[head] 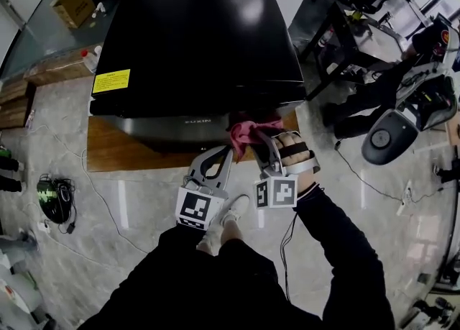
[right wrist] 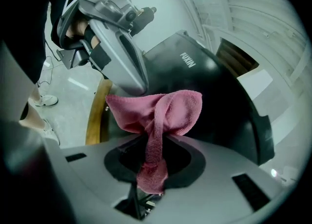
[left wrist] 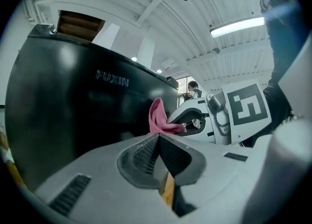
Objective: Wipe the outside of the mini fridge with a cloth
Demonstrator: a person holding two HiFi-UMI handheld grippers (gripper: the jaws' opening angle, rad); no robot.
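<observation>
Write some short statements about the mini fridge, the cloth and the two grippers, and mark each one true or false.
1. The right gripper is shut on the pink cloth. True.
2. The left gripper holds a second cloth. False: its jaws are together with nothing between them.
3. A yellow label sits on top of the black mini fridge. True.
4. The mini fridge stands directly on the floor. False: it stands on a wooden board.
</observation>
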